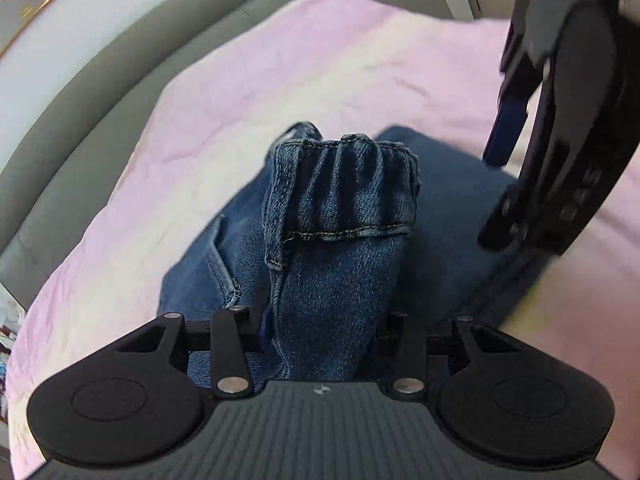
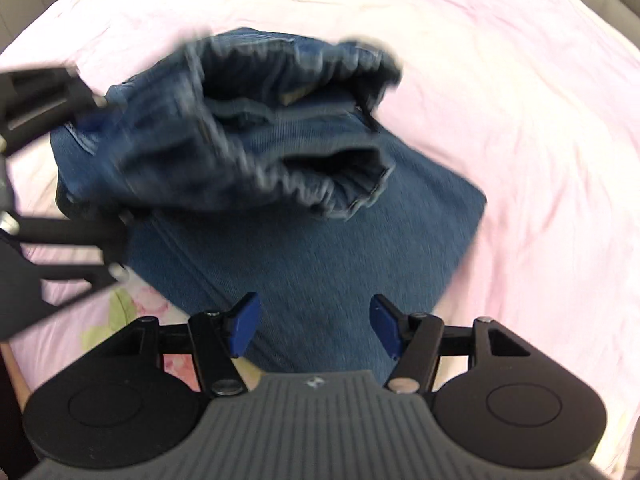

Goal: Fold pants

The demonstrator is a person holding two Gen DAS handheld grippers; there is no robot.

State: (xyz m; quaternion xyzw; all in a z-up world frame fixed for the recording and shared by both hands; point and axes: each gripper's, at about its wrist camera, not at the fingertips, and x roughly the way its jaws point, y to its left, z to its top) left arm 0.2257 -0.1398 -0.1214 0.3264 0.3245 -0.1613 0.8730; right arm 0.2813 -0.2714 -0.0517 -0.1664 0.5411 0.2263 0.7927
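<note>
Blue denim pants (image 1: 336, 216) lie partly folded on a pink bedsheet (image 1: 240, 92). My left gripper (image 1: 320, 320) is shut on a bunched part of the pants near the hem, which stands up between its fingers. In the right wrist view the pants (image 2: 320, 248) show a flat folded layer with a bunched, lifted part (image 2: 248, 128) above it, held at the left by the left gripper (image 2: 96, 216). My right gripper (image 2: 314, 326) is open and empty just above the flat denim; it also shows in the left wrist view (image 1: 560, 152) at upper right.
The pink bedsheet (image 2: 520, 140) surrounds the pants on all sides, with a floral patch (image 2: 132, 308) at lower left. A grey padded bed frame (image 1: 100, 100) curves along the left, with a white wall behind it.
</note>
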